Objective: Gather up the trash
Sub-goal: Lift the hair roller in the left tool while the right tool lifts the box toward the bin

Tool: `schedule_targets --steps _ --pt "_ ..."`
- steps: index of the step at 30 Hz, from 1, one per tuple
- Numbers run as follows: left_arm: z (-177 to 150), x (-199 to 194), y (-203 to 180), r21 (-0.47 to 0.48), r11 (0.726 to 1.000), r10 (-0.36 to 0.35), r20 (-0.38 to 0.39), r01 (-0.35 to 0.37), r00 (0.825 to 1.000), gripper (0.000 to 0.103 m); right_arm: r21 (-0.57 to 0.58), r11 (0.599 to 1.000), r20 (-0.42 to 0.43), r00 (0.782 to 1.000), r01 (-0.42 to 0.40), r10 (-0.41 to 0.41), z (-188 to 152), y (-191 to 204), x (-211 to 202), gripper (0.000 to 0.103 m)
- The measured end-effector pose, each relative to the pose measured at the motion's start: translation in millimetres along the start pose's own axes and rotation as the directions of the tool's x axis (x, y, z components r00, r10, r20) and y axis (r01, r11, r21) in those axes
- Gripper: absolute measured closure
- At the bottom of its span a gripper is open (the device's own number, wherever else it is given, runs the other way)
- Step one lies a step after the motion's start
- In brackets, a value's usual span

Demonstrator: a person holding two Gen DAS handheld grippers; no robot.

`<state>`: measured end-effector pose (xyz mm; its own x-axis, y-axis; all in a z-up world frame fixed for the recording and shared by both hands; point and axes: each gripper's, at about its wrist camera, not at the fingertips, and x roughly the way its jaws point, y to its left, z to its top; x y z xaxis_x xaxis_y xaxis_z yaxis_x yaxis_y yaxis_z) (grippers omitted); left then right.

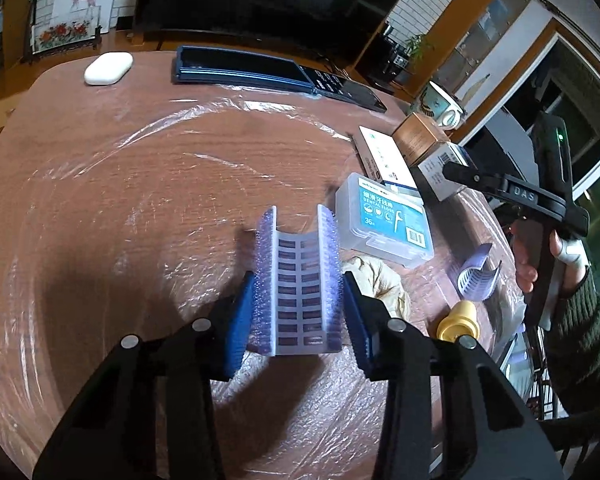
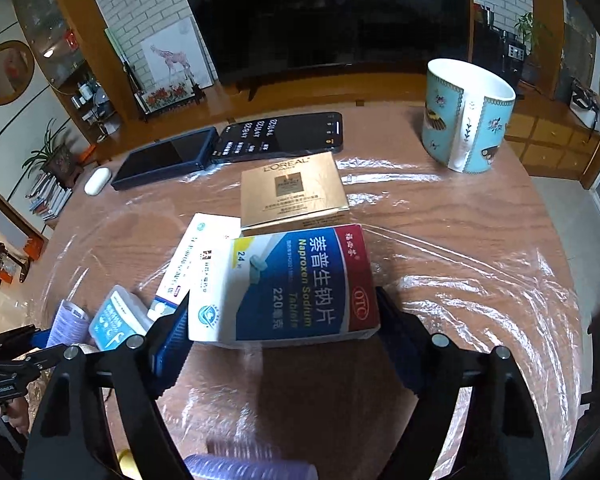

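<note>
In the left wrist view, my left gripper (image 1: pixel 299 280) is shut on a lavender plastic piece (image 1: pixel 300 292), curved, slotted and bristled on both sides, just above the film-covered wooden table (image 1: pixel 140 200). Both blue pads touch its bristles. In the right wrist view, my right gripper (image 2: pixel 282 300) holds a blue, white and red naproxen tablet box (image 2: pixel 296 288), with a pad pressed against each side. The box's far end leans on a gold L'Oreal box (image 2: pixel 294 190). A person's hand (image 1: pixel 540 256) holds the right gripper's handle.
Near the left gripper lie a clear dental floss box (image 1: pixel 384 220), crumpled beige paper (image 1: pixel 376 284), a yellow cap (image 1: pixel 458 322) and a second lavender piece (image 1: pixel 478 276). A white medicine box (image 2: pixel 204 256), a phone (image 2: pixel 280 134), a dark tablet (image 2: pixel 164 162) and a blue mug (image 2: pixel 468 116) stand farther back.
</note>
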<state>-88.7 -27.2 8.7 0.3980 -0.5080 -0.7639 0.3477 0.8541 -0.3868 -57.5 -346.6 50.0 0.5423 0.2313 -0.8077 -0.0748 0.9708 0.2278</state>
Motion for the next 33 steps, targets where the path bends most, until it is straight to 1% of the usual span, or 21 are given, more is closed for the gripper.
schedule_targets --steps 4,6,8,13,14,16,18,19,22,23,26,27,28,29,30,33 --pt "-0.6 -5.0 0.5 -0.020 1.000 0.021 0.020 -0.021 1.000 0.059 0.007 1.000 0.009 1.000 -0.020 0.020 -2.6 2.2 -8.2 0.022" --pt "-0.8 -7.9 2.6 -0.043 0.999 0.009 0.028 -0.008 1.000 0.059 0.005 1.000 0.009 1.000 -0.028 0.028 -5.0 5.9 -11.5 0.022" --pt "-1.0 -8.8 2.6 -0.049 0.999 0.019 0.032 -0.018 0.999 0.059 -0.001 0.999 0.011 0.999 -0.038 0.038 -8.7 10.8 -15.5 0.022" --pt "-1.3 -11.6 3.8 -0.079 0.997 0.018 0.046 -0.015 0.999 0.059 -0.011 0.999 0.019 0.998 -0.052 0.052 -16.8 18.4 -26.8 0.022" --pt "-1.6 -10.7 4.3 -0.083 0.996 0.022 0.042 -0.018 0.999 0.059 -0.011 0.999 0.020 0.998 -0.053 0.053 -18.8 19.0 -29.0 0.022" --pt "-3.6 -6.1 5.6 -0.083 0.995 0.057 0.019 -0.055 0.998 0.057 -0.011 0.998 0.021 0.998 -0.055 0.055 -22.5 19.9 -32.0 0.022" --pt "-4.7 -4.4 7.3 -0.087 0.995 0.058 0.016 -0.056 0.998 0.053 -0.007 0.999 0.018 0.998 -0.054 0.054 -25.7 19.6 -34.1 0.022" --pt "-4.7 -5.2 7.4 -0.090 0.995 0.054 0.022 -0.052 0.998 0.047 -0.004 0.999 0.017 0.998 -0.054 0.054 -26.8 19.3 -34.8 0.022" --pt "-3.4 -6.4 8.0 -0.106 0.992 0.073 0.027 -0.070 0.997 0.034 0.000 0.998 0.012 0.998 -0.057 0.057 -31.1 20.1 -36.6 0.022" --pt "-1.9 -6.8 9.3 -0.118 0.991 0.072 0.030 -0.068 0.997 0.034 -0.001 0.998 0.010 0.998 -0.057 0.057 -31.8 19.6 -37.4 0.022" --pt "2.2 -3.6 14.2 -0.145 0.988 0.060 0.039 -0.054 0.997 0.035 -0.003 0.998 0.006 0.998 -0.059 0.059 -35.0 21.2 -38.3 0.022" --pt "3.8 -3.0 15.7 -0.153 0.987 0.060 0.040 -0.053 0.997 0.037 -0.003 0.998 0.004 0.998 -0.061 0.061 -35.9 22.0 -38.4 0.022" --pt "5.5 -1.3 17.5 -0.161 0.986 0.057 0.036 -0.051 0.998 0.046 -0.004 0.998 0.004 0.998 -0.063 0.063 -36.2 22.8 -38.4 0.022" --pt "6.7 0.7 18.0 -0.165 0.985 0.053 0.029 -0.048 0.998 0.059 -0.006 0.998 0.003 0.998 -0.063 0.063 -36.4 23.5 -38.3 0.022" --pt "7.6 2.0 18.2 -0.166 0.985 0.052 0.026 -0.047 0.998 0.059 -0.008 0.998 0.003 0.998 -0.063 0.063 -37.1 24.5 -38.7 0.022" --pt "7.9 2.3 13.7 -0.137 0.988 0.081 0.028 -0.077 0.996 0.059 -0.008 0.998 0.006 0.998 -0.060 0.061 -38.0 25.1 -40.1 0.022"
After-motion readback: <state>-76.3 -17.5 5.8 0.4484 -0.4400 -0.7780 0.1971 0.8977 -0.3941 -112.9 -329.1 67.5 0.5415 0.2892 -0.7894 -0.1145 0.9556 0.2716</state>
